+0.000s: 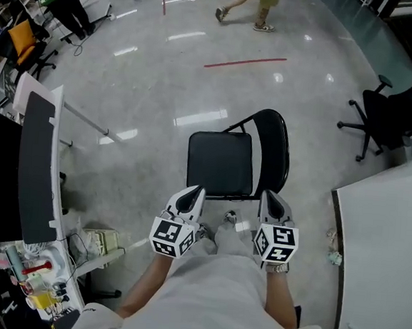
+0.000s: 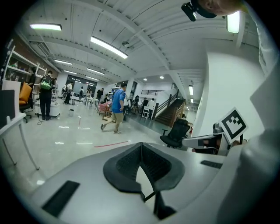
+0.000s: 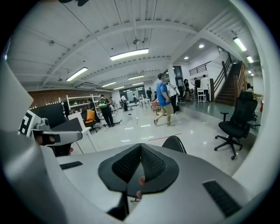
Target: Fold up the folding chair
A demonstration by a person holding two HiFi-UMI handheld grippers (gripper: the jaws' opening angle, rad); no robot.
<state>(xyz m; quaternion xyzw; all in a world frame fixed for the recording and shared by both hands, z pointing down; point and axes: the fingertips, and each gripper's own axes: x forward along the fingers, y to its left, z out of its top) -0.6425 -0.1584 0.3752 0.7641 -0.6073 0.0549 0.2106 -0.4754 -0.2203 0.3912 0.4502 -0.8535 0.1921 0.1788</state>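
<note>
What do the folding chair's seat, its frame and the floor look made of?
Chair seat: probably padded vinyl or similar. It is black and matte with a faint sheen and rounded corners.
Chair frame: a thin black tube, likely painted metal, but too small to be sure.
Floor: polished concrete or an epoxy coat. It is grey, mottled and glossy, and the ceiling lights mirror in it.

The left gripper (image 1: 194, 193) and right gripper (image 1: 270, 198) were held side by side on outstretched forearms (image 1: 142, 291), tilted slightly downward, each with jaws closed and empty.
</note>
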